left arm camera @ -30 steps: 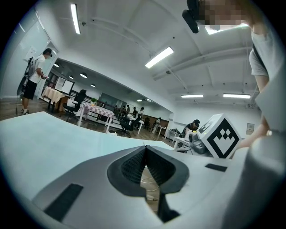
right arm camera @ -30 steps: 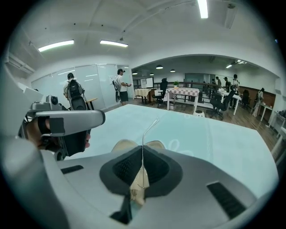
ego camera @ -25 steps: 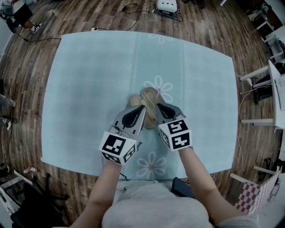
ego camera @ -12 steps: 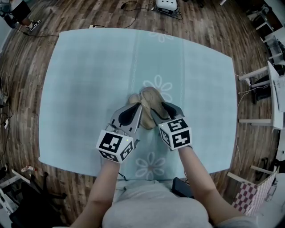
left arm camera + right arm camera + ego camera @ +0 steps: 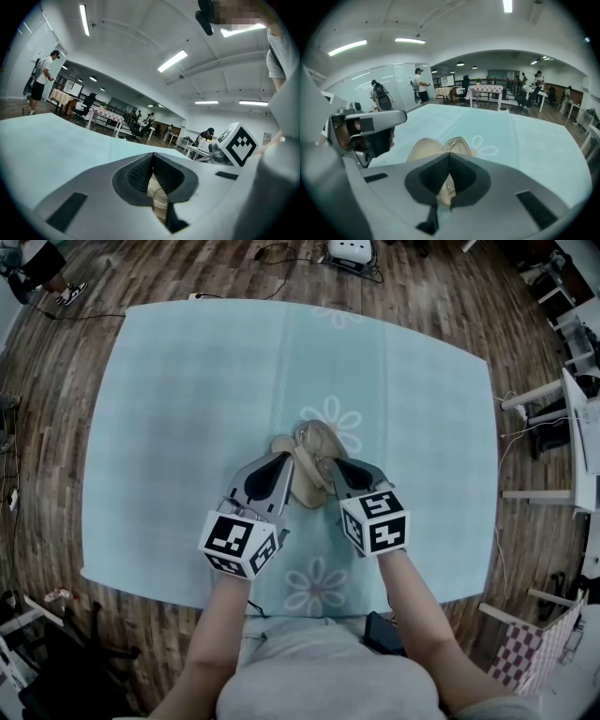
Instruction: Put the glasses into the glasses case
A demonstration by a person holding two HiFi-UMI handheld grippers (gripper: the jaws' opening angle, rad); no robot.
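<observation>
Pale blue flowered tablecloth on a table, wood floor all round. It's an open-plan office, with white desks off to the right and a person standing far back. The tan glasses case lies open mid-table with the clear glasses resting in it. The left claw is closed, tips at the case's left half. The right claw has just snapped closed right over the glasses, though I can't tell if it pinches anything. Both claws cover the case's near side. Versus a second ago, the case hasn't budged.

Probably an open-plan office: desks, chairs, strip lights.
</observation>
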